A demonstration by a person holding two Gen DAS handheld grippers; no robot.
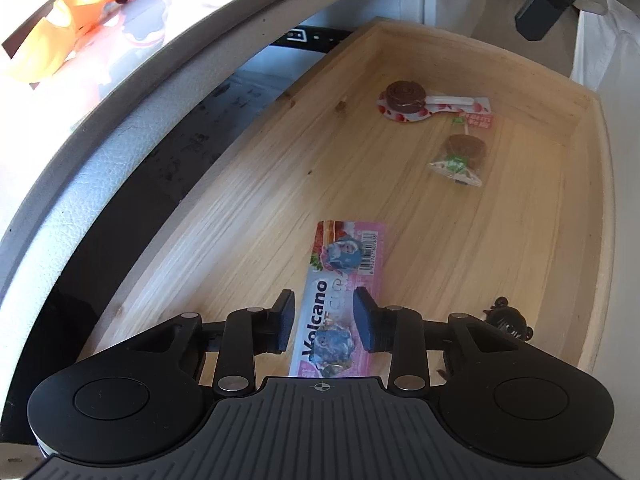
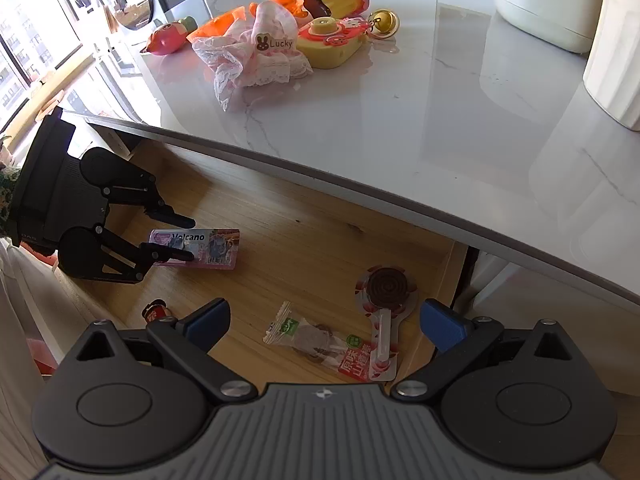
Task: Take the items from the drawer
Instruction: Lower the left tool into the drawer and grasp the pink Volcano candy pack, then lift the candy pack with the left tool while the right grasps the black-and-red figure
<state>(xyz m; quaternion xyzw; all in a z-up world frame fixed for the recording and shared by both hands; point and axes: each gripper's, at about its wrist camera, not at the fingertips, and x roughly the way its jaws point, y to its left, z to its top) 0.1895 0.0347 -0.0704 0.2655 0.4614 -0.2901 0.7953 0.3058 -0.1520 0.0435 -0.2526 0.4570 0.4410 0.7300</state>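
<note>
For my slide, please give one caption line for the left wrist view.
Left gripper, jaws open around the Volcano candy packet in the wooden drawer.

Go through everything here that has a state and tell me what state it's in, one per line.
drawer: pulled open
Volcano packet: flat on the drawer floor, between the left gripper's fingers
left gripper: open, astride the packet
right gripper: wide open, empty
spiral lollipop: wrapped, lying flat
clear candy bag: sealed, lying flat
</note>
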